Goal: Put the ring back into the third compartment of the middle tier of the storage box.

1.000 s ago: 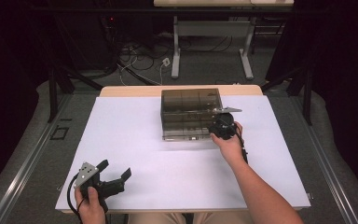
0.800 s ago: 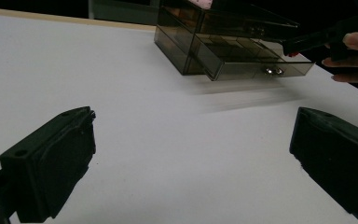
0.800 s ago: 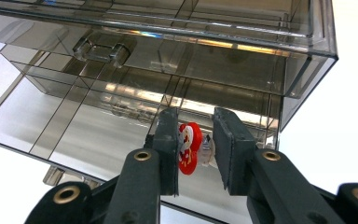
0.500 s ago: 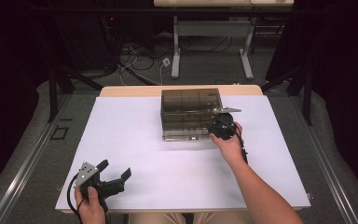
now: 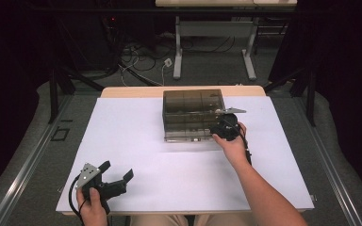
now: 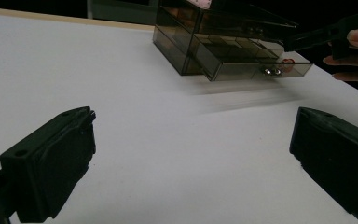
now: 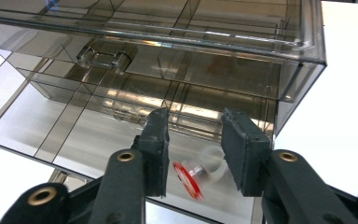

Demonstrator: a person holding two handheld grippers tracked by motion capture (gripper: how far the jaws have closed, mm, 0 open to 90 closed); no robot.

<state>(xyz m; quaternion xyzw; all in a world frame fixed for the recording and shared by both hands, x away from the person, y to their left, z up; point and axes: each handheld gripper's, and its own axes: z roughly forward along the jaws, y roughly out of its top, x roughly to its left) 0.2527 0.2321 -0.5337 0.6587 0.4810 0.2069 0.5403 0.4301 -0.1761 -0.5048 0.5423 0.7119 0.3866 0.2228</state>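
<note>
Smoked-plastic drawer box (image 5: 192,113), right hand-held gripper (image 7: 193,149) over red-capped vial (image 7: 200,173)

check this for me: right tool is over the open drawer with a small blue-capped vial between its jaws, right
Not quite: the cap is red, not blue. The right gripper view shows the right tool over the open drawer, with a small clear vial with a red cap lying between its parted jaws.
</note>
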